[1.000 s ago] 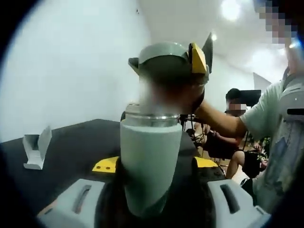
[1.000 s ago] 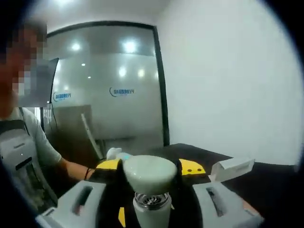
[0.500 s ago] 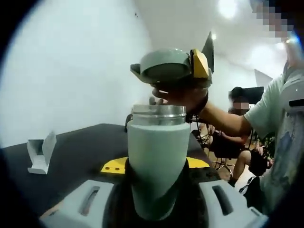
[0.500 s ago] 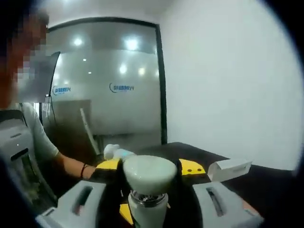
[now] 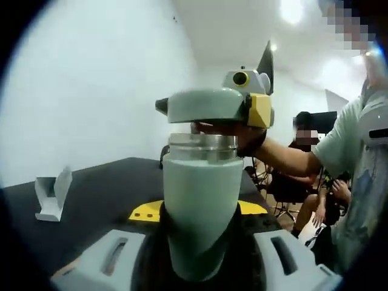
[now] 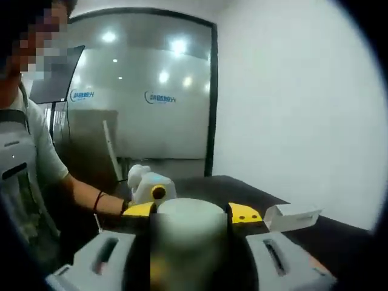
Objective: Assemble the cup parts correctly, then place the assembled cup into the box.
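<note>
A pale green cup body [image 5: 202, 200] with a threaded metal rim [image 5: 202, 145] stands upright between the jaws of my left gripper [image 5: 199, 210], which is shut on it. The matching pale green lid [image 5: 203, 105] hangs level a little above that rim, with a thin gap between them. It is pinched by my right gripper, whose yellow pad [image 5: 259, 110] shows at the lid's right side. In the right gripper view the lid [image 6: 191, 218] sits blurred between my right gripper's [image 6: 191, 212] jaws and hides the cup below. A small white box [image 5: 51, 195] lies open on the black table.
The black table [image 5: 103, 188] stretches behind the cup. The white box [image 6: 293, 214] lies at the right of the right gripper view. A person's forearm [image 5: 285, 154] reaches in from the right. Seated people are behind, and a glass wall [image 6: 139, 103] stands beyond the table.
The lid has turned from tilted to level and come down closer to the cup's rim. The cup in my left gripper has stayed put.
</note>
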Motion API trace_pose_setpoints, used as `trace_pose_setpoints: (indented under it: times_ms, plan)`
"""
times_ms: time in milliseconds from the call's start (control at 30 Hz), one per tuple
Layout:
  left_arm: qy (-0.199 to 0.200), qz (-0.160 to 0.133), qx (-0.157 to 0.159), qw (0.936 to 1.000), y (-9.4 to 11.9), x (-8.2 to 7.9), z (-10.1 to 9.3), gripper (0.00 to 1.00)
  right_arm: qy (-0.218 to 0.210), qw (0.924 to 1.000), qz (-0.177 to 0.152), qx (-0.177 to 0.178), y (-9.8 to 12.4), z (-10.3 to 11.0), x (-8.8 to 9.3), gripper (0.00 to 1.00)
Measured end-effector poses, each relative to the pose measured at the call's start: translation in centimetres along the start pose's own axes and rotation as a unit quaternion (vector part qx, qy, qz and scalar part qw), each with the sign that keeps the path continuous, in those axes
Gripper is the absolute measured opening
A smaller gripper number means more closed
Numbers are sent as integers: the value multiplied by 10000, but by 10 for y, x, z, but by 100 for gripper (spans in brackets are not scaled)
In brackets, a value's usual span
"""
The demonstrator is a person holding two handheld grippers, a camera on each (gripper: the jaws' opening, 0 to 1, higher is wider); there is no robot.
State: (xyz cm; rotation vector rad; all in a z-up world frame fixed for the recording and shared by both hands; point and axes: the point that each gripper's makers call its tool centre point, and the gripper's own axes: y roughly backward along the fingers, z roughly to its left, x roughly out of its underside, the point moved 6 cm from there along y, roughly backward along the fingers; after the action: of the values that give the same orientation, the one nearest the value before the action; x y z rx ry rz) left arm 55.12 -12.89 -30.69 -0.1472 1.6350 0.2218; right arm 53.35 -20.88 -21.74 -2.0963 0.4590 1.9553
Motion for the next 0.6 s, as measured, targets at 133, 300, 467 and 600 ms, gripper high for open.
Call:
trace_pose_setpoints:
  times_ms: [133,300,467,600]
  plan:
    - [10,-9,-5,10000,1,0,2,40,-11,10000,-17,35,-2,-1,6,43]
    - [-1,16,-6,10000,1,0,0,40,-60,9999,-132,61,-2,0,11,43]
    - [8,2,-20,10000,-1,1,-4,40,-14,9996,-245,134,-2,0,12,42]
    - [2,18,-34,10000,-1,0,-5,40,3,9996,-250,106,-3,0,11,42]
